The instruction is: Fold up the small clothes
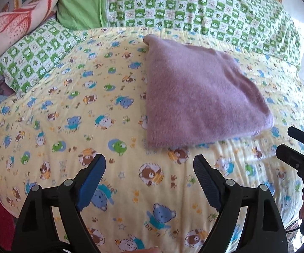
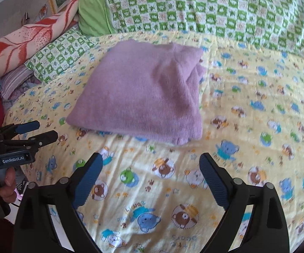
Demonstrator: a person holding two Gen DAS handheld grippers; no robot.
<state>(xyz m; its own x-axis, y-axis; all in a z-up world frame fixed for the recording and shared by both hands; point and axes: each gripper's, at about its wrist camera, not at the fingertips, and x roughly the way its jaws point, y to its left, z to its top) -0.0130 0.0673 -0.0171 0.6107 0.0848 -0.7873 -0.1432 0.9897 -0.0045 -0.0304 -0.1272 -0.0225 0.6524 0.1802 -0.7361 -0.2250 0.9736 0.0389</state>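
**Left wrist view finds folded purple knit lying ahead and to the right, both tools empty**

Left wrist view: the left gripper [image 1: 149,168] hangs spread wide over the yellow bear-print quilt [image 1: 67,109], nothing between its blue pads [image 1: 92,179]. A purple knit garment [image 1: 196,99] lies flat on the quilt, beyond the fingertips and to their right, already doubled into a compact, roughly four-sided bundle. Its near edge sits just past the gripper, apart from it.

Right wrist view: the right gripper [image 2: 152,168] is likewise parted and holds nothing. From here the purple knit garment [image 2: 143,97] lies straight ahead and slightly left, its near hem well apart from the fingertips, its layered open edges stacked along the right side. The bundle's longer run appears to go from the near edge toward the far green checked bedding [image 2: 215,6], though the fisheye makes that hard to fix. The left gripper [image 2: 35,130] shows at the left margin, level with the garment's near left corner.

By this layout the garment sits between the two tools, its near right corner facing the right gripper and its near left corner facing the left. The fold looks largely complete; any further doubling would likely start at that near hem, with neither tool plainly closer. A red-and-cream patterned blanket [image 2: 21,40] lies at far left.
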